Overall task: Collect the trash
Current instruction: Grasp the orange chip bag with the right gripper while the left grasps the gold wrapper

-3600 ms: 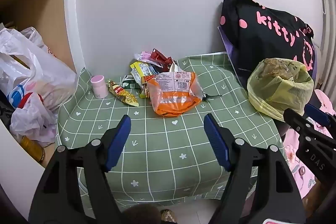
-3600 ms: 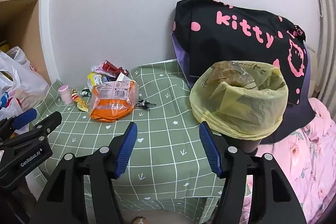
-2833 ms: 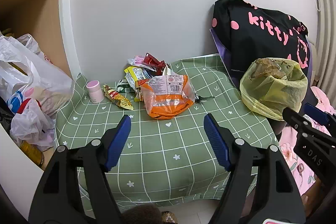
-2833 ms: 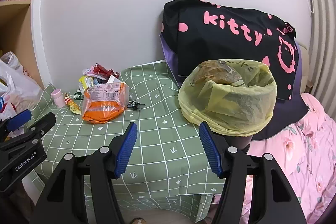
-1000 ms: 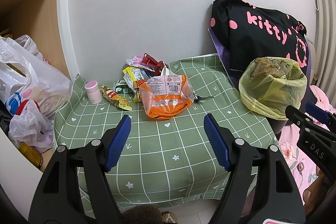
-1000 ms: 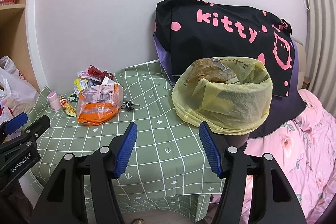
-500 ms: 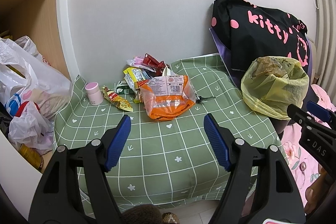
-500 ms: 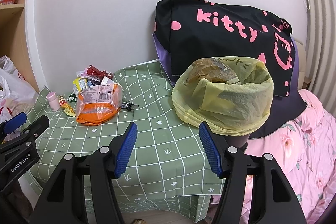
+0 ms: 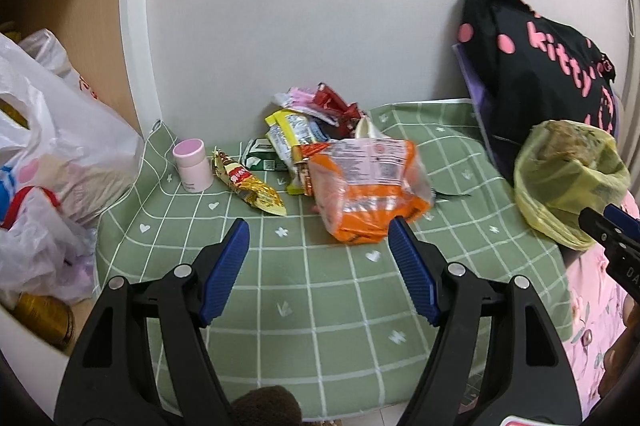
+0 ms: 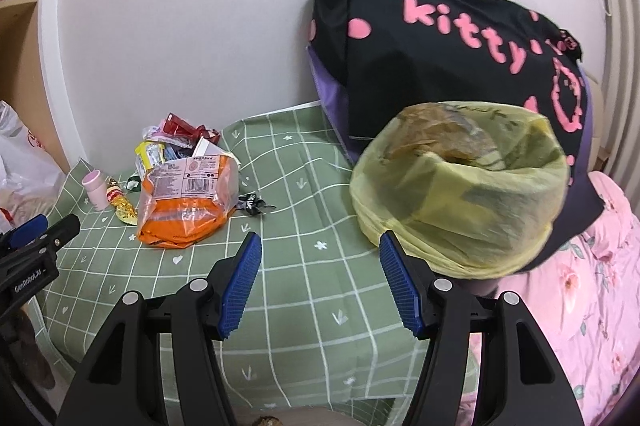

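An orange snack bag (image 9: 370, 184) (image 10: 186, 200) lies on the green checked tablecloth (image 9: 320, 286), with a pile of wrappers (image 9: 304, 122) (image 10: 172, 140) behind it by the wall. A gold wrapper (image 9: 250, 184) lies left of it, and a small dark wrapper (image 10: 252, 204) to its right. A bin lined with a yellow bag (image 10: 460, 186) (image 9: 568, 170) stands at the table's right edge. My left gripper (image 9: 318, 232) hovers open just in front of the orange bag. My right gripper (image 10: 320, 250) is open, between the orange bag and the bin.
A pink-lidded jar (image 9: 193, 164) stands at the table's left. White plastic bags (image 9: 44, 154) fill a wooden shelf on the left. A black bag with pink letters (image 10: 440, 46) leans on the wall behind the bin. Pink floral bedding (image 10: 580, 306) lies right.
Both grippers have moved forward toward the table, so the orange bag and the yellow-lined bin loom larger. Both stay open. Nothing on the table has moved.
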Available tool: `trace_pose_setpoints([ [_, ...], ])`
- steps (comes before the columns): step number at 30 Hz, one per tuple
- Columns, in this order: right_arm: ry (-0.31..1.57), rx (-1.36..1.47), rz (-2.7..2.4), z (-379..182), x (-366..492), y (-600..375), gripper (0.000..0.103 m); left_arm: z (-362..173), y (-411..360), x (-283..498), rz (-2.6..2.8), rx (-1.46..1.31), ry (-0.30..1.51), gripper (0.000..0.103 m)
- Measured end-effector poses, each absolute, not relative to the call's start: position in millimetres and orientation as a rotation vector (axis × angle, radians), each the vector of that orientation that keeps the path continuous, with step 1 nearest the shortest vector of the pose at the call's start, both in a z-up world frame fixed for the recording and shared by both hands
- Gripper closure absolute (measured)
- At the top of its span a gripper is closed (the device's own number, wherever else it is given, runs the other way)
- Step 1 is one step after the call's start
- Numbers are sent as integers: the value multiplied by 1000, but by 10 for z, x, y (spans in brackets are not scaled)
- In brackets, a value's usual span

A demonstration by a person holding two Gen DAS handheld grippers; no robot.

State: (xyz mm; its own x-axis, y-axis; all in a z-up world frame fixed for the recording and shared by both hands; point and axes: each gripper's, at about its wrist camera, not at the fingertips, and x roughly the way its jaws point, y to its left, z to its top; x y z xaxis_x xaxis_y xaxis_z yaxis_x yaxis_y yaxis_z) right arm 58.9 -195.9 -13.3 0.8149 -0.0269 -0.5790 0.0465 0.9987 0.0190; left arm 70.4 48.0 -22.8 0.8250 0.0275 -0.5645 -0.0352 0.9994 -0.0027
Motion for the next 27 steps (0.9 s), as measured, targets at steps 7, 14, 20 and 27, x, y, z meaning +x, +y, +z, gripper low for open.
trace_pose_setpoints([
  [7, 692, 27, 122, -377, 1258, -1629, 45, -385, 1072, 1203, 118, -142, 640, 28],
  [14, 716, -42, 279, -584, 2091, -1074, 47, -570, 1360, 1505, 164, -158, 706, 28],
  [20, 783, -39, 279, -821, 2645, -920, 52, -678, 1510, 1800, 169, -168, 746, 28],
  [27, 859, -39, 278, -958, 2722, -950, 85, -848, 1625, 2226, 134, -285, 797, 36],
])
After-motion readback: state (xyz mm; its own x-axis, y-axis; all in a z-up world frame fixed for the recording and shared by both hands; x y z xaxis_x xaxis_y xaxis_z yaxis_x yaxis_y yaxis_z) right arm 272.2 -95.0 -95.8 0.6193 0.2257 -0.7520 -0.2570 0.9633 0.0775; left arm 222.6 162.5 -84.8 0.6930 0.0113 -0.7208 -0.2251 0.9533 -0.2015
